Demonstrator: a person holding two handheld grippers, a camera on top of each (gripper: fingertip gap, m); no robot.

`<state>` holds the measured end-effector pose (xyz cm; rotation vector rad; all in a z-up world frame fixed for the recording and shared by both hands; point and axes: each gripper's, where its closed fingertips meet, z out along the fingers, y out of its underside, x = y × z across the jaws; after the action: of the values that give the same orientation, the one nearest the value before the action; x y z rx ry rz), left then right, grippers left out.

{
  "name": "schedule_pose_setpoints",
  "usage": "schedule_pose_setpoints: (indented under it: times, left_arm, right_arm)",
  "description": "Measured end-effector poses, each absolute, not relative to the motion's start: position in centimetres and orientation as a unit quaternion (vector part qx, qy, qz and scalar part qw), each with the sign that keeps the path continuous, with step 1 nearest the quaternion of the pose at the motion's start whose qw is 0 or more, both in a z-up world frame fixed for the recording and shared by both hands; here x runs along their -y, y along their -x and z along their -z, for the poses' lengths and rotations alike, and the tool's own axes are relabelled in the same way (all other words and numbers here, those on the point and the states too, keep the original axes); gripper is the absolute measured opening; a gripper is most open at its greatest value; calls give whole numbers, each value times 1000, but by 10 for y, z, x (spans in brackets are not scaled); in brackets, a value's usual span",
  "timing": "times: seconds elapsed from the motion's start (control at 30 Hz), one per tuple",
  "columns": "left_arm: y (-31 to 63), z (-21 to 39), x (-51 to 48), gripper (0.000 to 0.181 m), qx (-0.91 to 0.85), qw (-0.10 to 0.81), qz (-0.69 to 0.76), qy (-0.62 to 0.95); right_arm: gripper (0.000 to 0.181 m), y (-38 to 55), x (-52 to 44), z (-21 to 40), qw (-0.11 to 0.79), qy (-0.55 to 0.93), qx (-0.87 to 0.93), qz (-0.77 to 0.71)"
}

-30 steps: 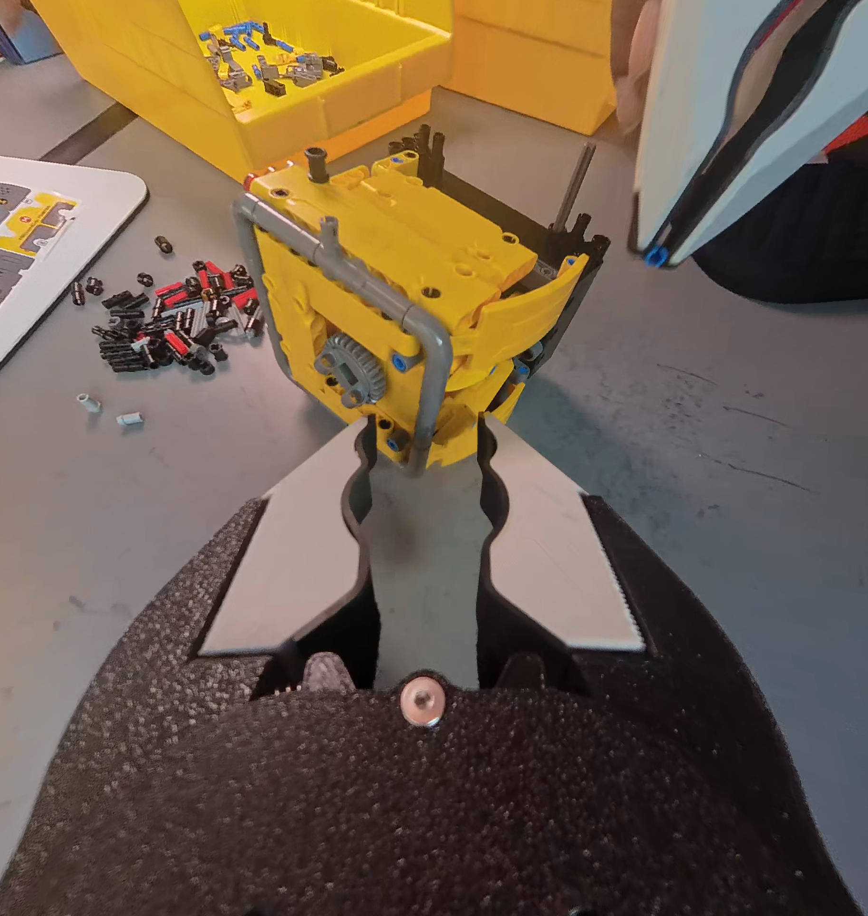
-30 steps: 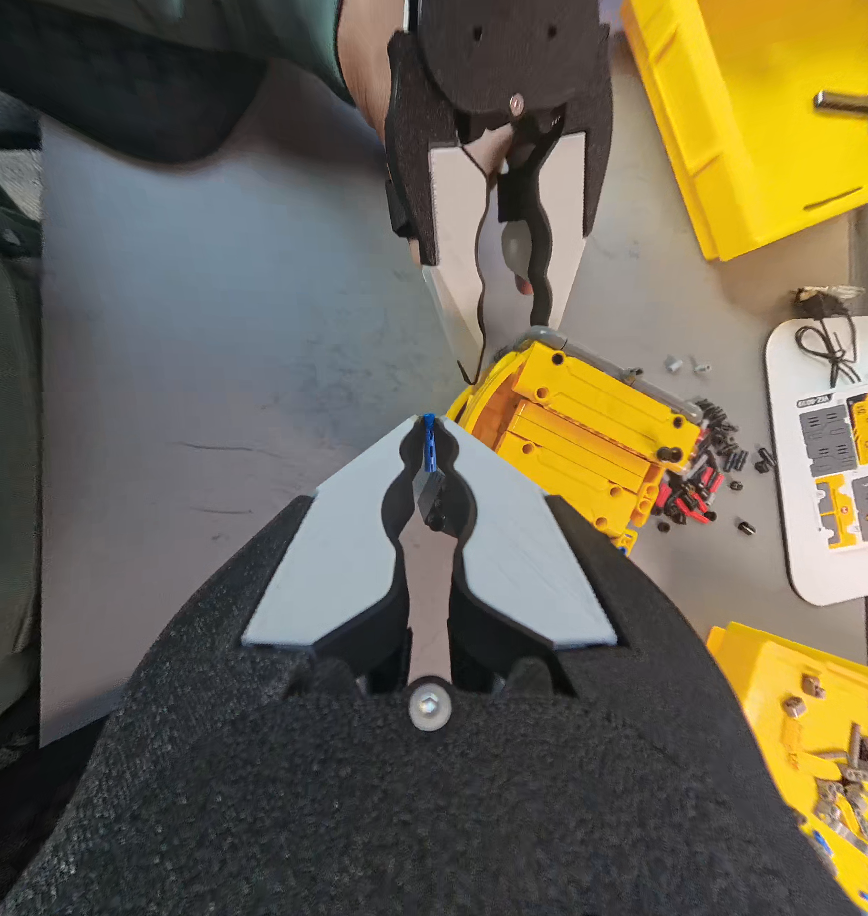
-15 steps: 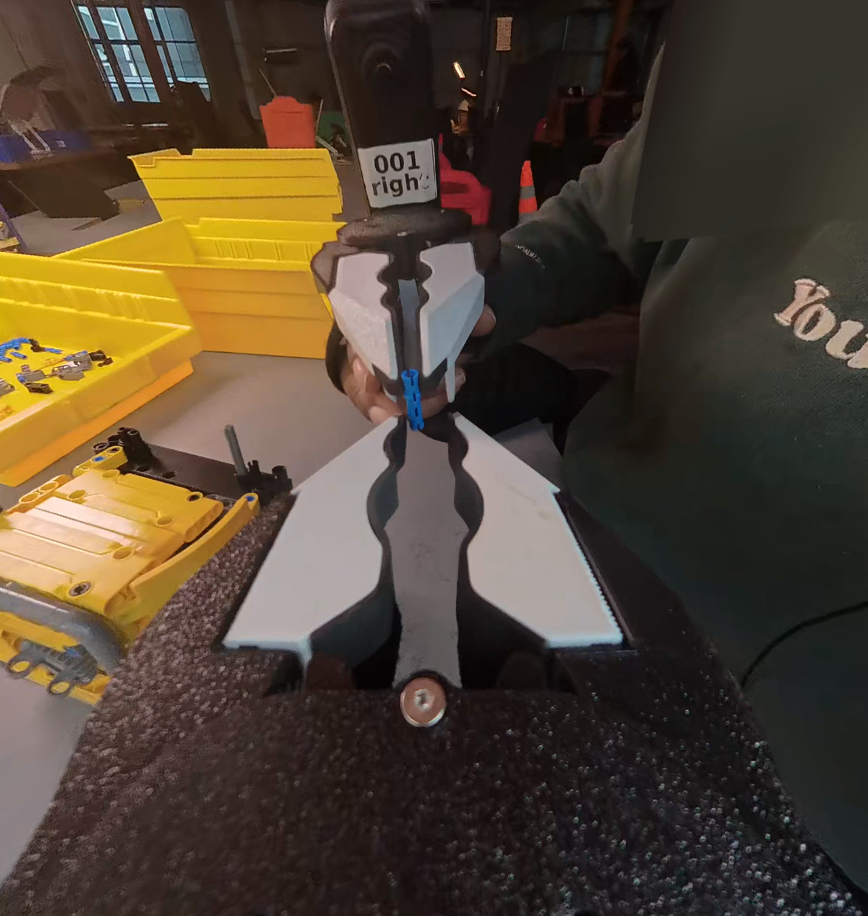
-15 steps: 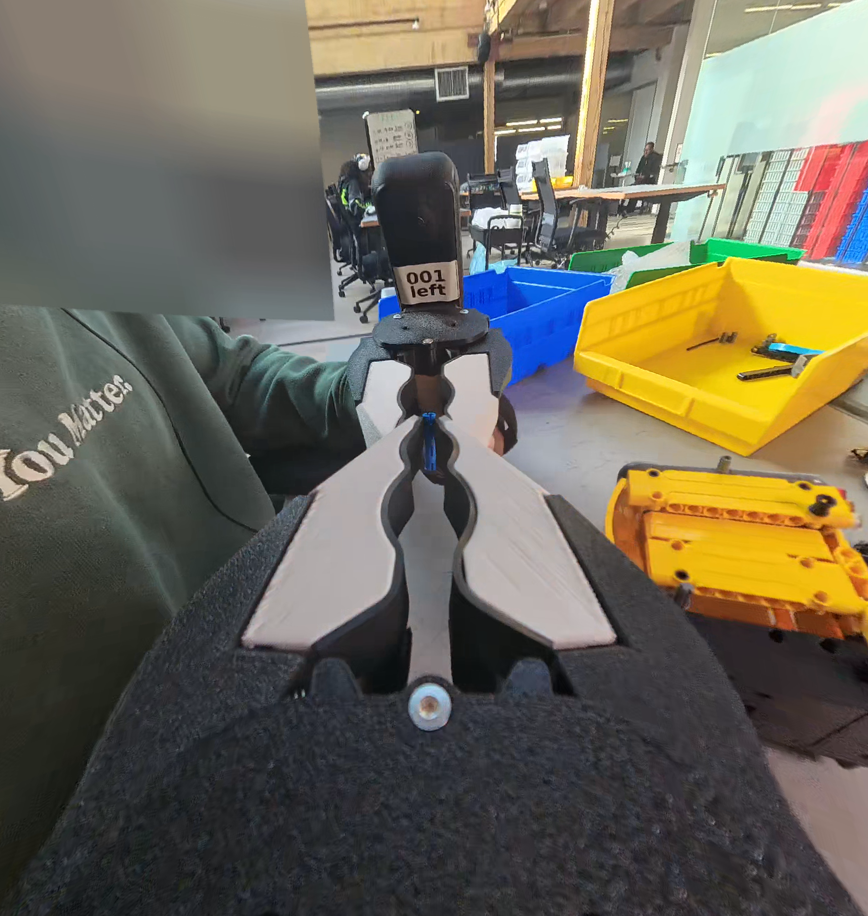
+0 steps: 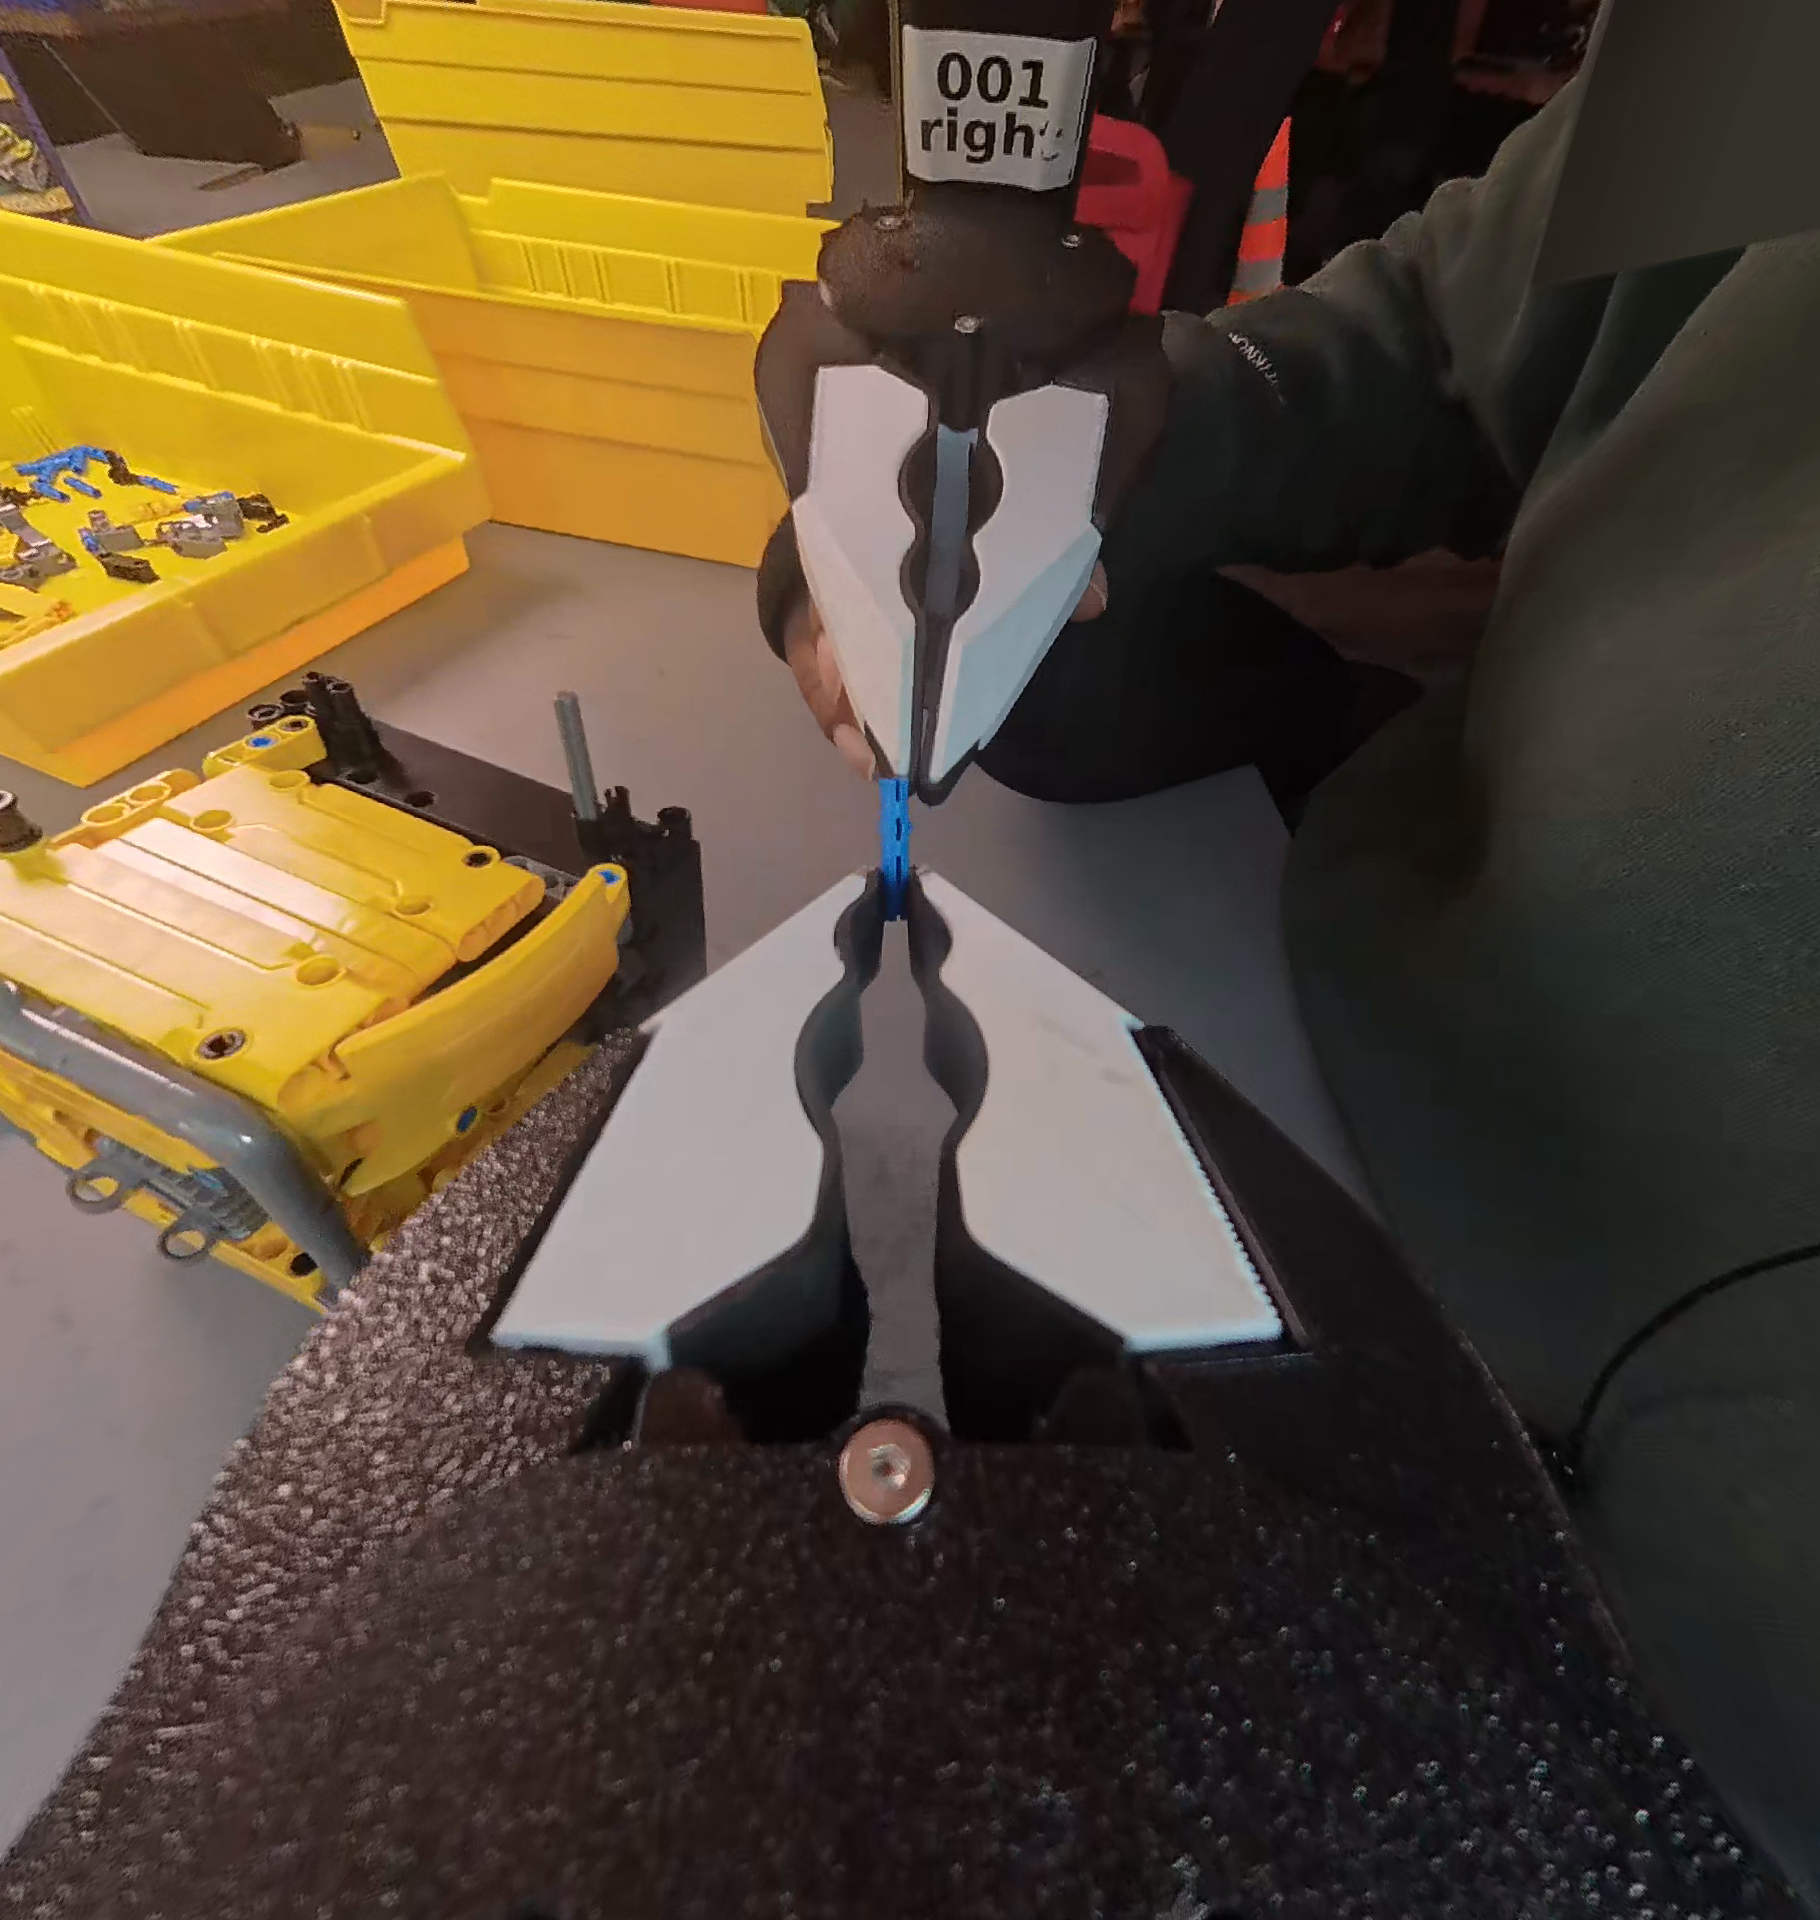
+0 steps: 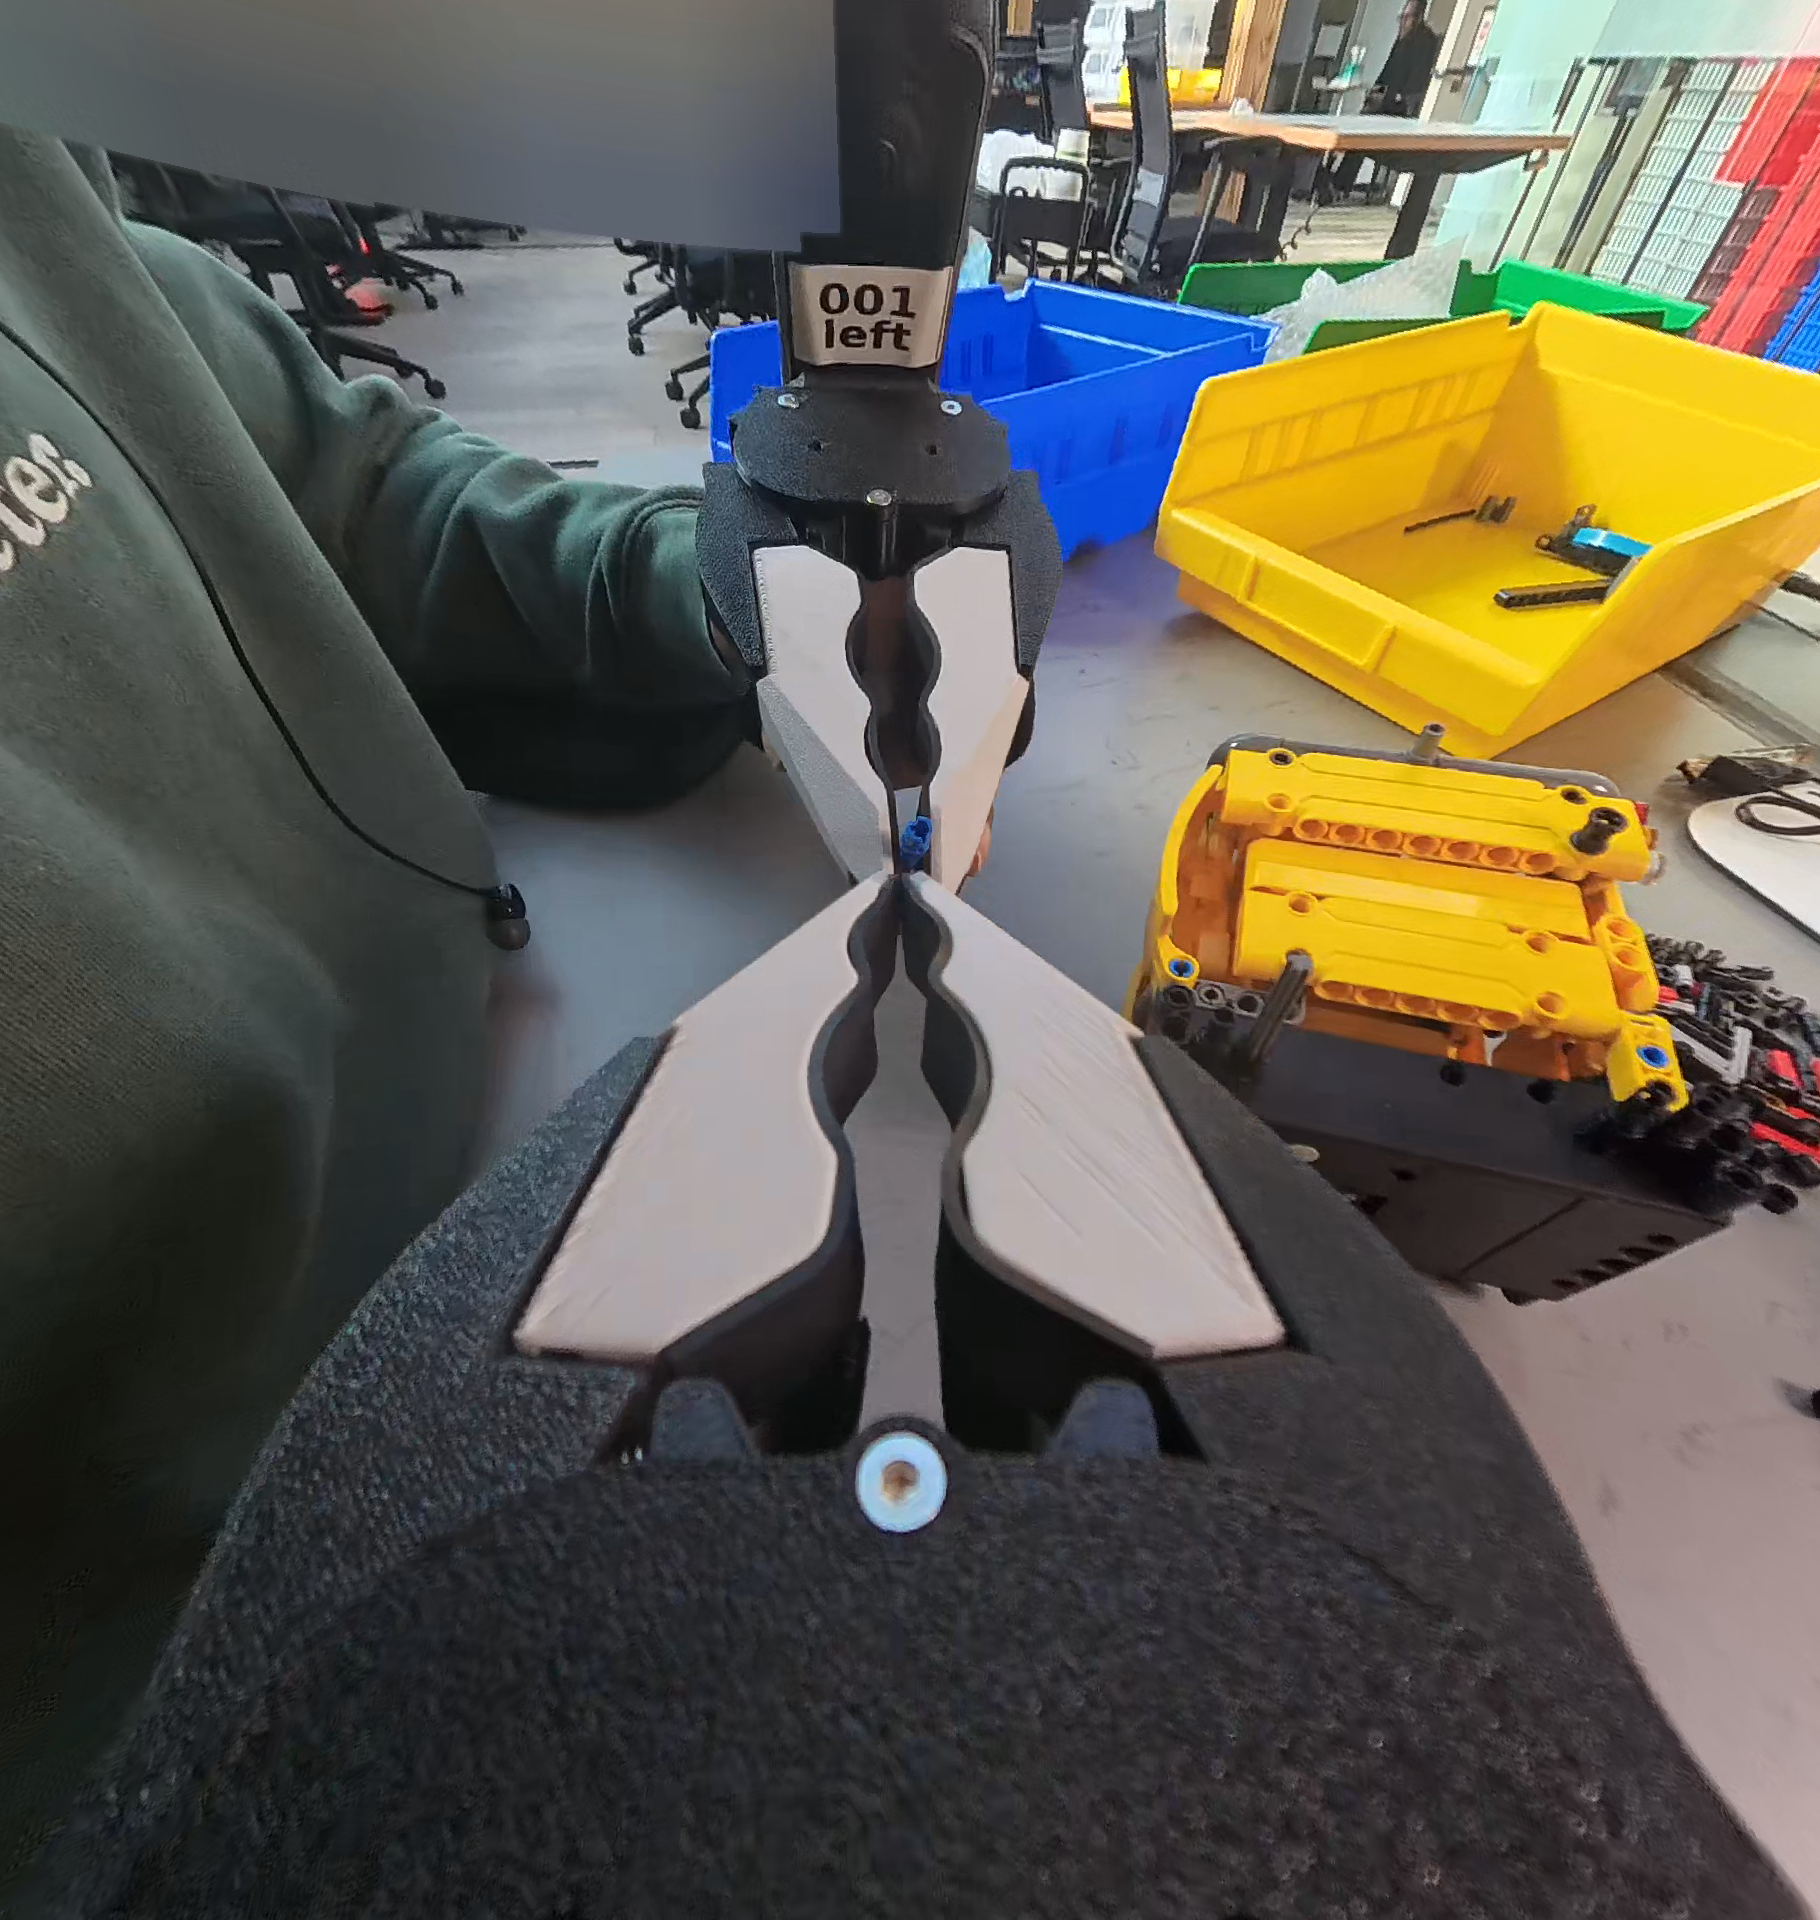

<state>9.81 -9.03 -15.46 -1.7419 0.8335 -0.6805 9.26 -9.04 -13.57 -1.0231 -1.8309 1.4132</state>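
A small blue pin [image 5: 893, 840] is held tip to tip between both grippers, above the grey table. My left gripper [image 5: 891, 902] is shut on its near end. My right gripper [image 5: 912, 771] faces it and is shut on the far end. In the right wrist view my right gripper [image 6: 898, 885] is shut, and the pin's blue end [image 6: 916, 831] shows between the tips of the left gripper [image 6: 911, 860]. A yellow and black brick-built model [image 5: 262, 935] lies on the table to the left, apart from both grippers; it also shows in the right wrist view [image 6: 1405, 935].
A yellow bin with small parts [image 5: 210, 582] and stacked yellow bins [image 5: 615, 208] stand behind the model. Another yellow bin [image 6: 1353, 623] and a blue bin [image 6: 1093, 416] are at the far side. Loose black and red pins [image 6: 1758, 1081] lie by the model. A person in a green sweatshirt [image 6: 158, 831] is close by. Only a small space, under 4 cm, lies between the two pairs of fingers.
My left gripper left the yellow model, rose and turned to face the right gripper. Both came tip to tip, and the left gripper closed on the free end of the blue pin.
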Motion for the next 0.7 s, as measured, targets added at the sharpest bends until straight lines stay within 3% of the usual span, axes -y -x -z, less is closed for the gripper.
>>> schedule_pose_setpoints:
  times: [0.33,0.7]
  left_arm:
    - [-98,168,85,2,-344,503,274,744]
    - [-104,170,90,3,-366,495,264,743]
  right_arm:
    - [17,-92,82,149,302,346,778,-429]
    - [6,-88,95,153,259,263,861,-351]
